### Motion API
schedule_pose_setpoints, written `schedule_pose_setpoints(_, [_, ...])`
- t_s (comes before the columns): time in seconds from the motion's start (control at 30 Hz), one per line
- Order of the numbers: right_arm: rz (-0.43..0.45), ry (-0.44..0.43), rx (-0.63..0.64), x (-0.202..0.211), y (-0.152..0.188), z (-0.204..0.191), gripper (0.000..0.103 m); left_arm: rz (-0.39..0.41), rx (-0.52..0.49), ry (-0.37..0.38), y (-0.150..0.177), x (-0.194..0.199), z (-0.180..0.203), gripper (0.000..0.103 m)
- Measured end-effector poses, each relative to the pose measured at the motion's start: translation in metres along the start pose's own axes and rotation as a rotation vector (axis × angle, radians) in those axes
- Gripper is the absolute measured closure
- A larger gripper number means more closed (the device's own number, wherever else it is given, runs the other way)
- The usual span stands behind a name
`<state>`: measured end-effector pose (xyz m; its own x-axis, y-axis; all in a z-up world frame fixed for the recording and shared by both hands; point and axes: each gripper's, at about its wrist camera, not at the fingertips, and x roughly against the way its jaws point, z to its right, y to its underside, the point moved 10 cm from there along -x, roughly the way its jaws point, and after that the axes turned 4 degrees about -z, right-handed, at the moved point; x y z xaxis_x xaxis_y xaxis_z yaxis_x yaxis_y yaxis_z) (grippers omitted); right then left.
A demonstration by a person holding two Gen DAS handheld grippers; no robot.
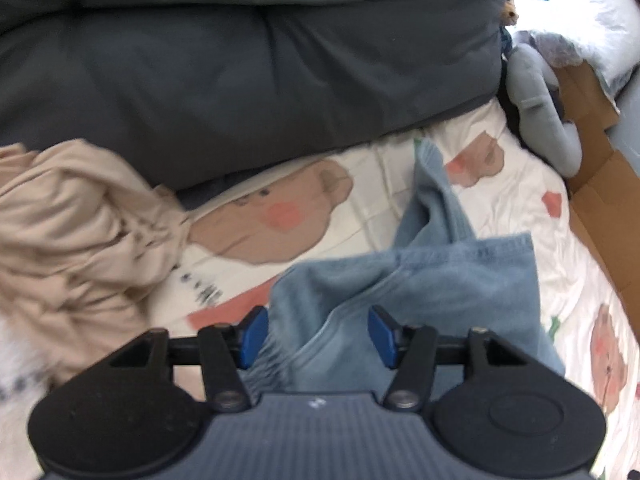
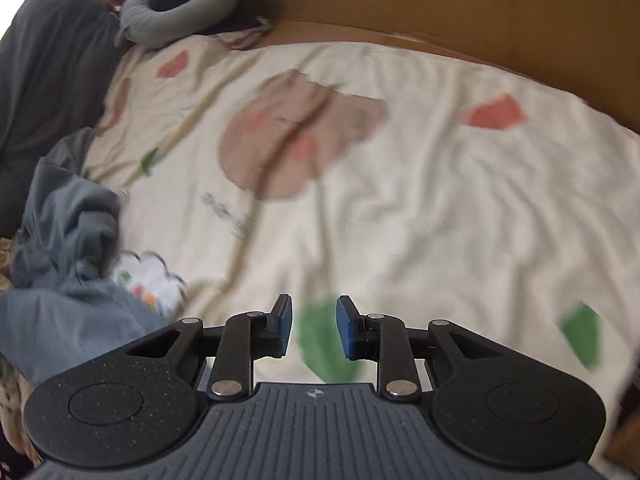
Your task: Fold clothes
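Note:
A light blue garment (image 1: pixel 420 280) lies crumpled on the printed bed sheet (image 1: pixel 500 200), one long part stretching away toward the pillows. My left gripper (image 1: pixel 319 336) hovers over its near edge, open, with blue cloth lying between the fingers (image 1: pixel 254 336) but not pinched. A beige garment (image 1: pixel 72 232) is bunched at the left. In the right wrist view the same blue garment (image 2: pixel 72 300) sits at the far left. My right gripper (image 2: pixel 315 327) is open a little way above bare bed sheet (image 2: pixel 400 200), with nothing between its pads.
A dark grey pillow (image 1: pixel 240 80) lines the back of the bed, also showing as a dark grey pillow (image 2: pixel 40 80) at upper left. A grey plush cushion (image 1: pixel 536 100) (image 2: pixel 176 12) lies in the corner. Brown cardboard (image 1: pixel 600 184) (image 2: pixel 440 8) borders the bed's far side.

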<state>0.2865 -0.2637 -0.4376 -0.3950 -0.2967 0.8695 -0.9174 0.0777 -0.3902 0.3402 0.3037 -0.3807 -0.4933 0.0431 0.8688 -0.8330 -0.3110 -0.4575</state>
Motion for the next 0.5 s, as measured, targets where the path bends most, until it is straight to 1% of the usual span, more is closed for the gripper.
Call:
schedule_pose_setpoints(0.03, [0.006,-0.015,0.001,-0.007,-0.008,-0.008,0.073,0.003,-0.002,0.003,-0.006,-0.003,0.004,0.042])
schedule_pose_setpoints(0.07, [0.014,-0.028,0.006,-0.013,-0.016,-0.016,0.066,0.007,-0.009,0.007,-0.012,-0.007,0.009,0.042])
schedule_pose_setpoints(0.23, [0.046,-0.100,0.036,-0.047,-0.049,-0.056,0.065,0.018,-0.055,0.036,-0.041,-0.023,0.037,0.035])
schedule_pose_setpoints(0.33, [0.058,-0.144,0.050,-0.068,-0.063,-0.079,0.065,0.019,-0.072,0.074,-0.058,-0.035,0.055,0.034])
schedule_pose_setpoints(0.5, [0.073,-0.223,0.083,-0.103,-0.082,-0.118,0.065,0.005,-0.089,0.094,-0.078,-0.052,0.080,0.033])
